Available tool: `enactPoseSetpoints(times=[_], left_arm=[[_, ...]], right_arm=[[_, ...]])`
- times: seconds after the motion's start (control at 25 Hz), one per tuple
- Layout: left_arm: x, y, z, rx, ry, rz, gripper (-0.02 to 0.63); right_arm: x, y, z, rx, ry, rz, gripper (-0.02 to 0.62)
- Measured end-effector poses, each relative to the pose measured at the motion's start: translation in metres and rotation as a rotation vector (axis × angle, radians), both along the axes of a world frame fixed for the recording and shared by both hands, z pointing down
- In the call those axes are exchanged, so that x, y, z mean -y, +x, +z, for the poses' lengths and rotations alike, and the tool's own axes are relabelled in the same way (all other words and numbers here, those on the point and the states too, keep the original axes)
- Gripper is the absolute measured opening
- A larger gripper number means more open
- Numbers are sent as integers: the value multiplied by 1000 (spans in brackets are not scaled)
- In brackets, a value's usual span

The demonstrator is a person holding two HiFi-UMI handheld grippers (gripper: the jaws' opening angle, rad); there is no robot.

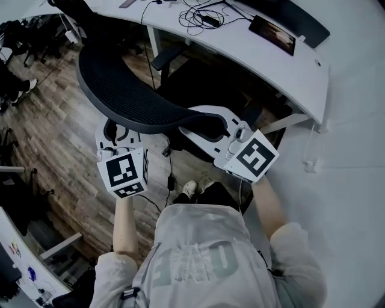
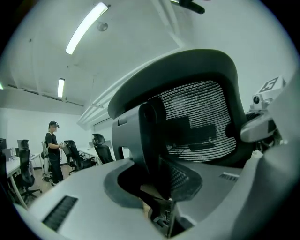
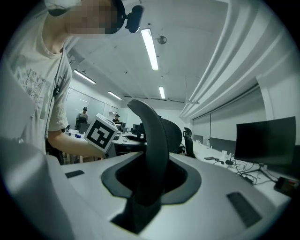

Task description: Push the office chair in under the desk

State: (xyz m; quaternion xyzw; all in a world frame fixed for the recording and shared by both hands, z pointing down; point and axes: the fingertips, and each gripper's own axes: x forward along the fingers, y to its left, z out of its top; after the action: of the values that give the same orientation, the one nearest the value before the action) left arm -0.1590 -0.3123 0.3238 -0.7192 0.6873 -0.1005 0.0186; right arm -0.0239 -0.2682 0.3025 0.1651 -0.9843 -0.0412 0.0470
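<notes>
- One office chair stands on the wood floor, its black mesh backrest toward the person and its seat end toward the counter. One armrest sits at the counter's rim, and the backrest lies just short of that rim.
- One white curved counter runs across the top of the head view. It carries one tangle of cables and one flat dark tablet.
- There are two hand-held grippers, each with one marker cube.
- The left hand-held gripper is partly closed, its jaws pinching the left side of the backrest frame. In the left gripper view the frame fills the gap between the dark pads.
- The right hand-held gripper is likewise partly closed and clamps the right side edge of the backrest. In the right gripper view the black edge stands upright in the notch between the two jaws.
- Two bare forearms reach forward to the hand-held grippers, and one shoe shows between them.
- Behind, the left gripper view shows one standing person and three other chairs.
- The right gripper view shows two people far back and one monitor on the right.
</notes>
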Motion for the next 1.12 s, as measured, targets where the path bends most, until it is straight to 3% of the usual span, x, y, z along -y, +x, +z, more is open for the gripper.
enactPoseSetpoints(times=[0.24,0.72,1.12], left_arm=[[56,57,5,-5,-4,9,104],[175,148,7,-23,6,-80,104],[253,202,1,-25,17,-72,103]], right_arm=[[59,56,3,-32,43,-15,114],[186,153,5,-62,50,-83,115],[267,205,-2,-31,30,-108,114]])
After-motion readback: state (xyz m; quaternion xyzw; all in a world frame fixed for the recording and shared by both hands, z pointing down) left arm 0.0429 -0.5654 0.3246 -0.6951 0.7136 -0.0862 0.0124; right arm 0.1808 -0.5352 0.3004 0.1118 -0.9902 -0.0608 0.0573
